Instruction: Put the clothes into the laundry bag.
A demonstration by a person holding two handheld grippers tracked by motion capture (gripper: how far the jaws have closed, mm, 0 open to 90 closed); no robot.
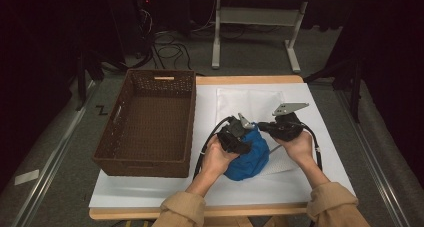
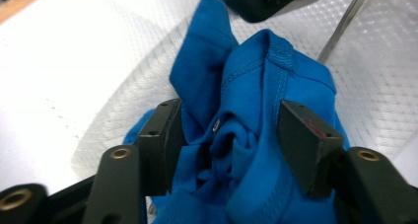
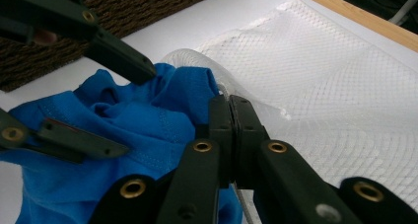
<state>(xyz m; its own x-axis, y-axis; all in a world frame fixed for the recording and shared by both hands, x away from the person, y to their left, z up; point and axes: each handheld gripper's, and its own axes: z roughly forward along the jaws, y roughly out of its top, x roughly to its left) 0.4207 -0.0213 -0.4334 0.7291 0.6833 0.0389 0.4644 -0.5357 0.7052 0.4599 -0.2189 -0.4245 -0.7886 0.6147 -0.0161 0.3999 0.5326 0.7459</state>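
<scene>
blue garment [image 1: 248,159] bunched on mesh bag [image 1: 250,104], right of basket [image 1: 150,122] | left gripper [image 2: 230,135] gaping around a fold, not pinched | right gripper [image 3: 230,121] clamped on bag's edge | soft, light, floppy; best grabbed at the stitched hem tbh

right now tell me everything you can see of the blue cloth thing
The bright blue knit fabric garment lies crumpled in a mound with stitched hems showing. It sits on the white mesh bag, partly inside the bag's lifted edge. The left hand-held gripper straddles its bunched folds, jaws apart. The right hand-held gripper is shut at its edge, seemingly pinching the mesh.
</scene>
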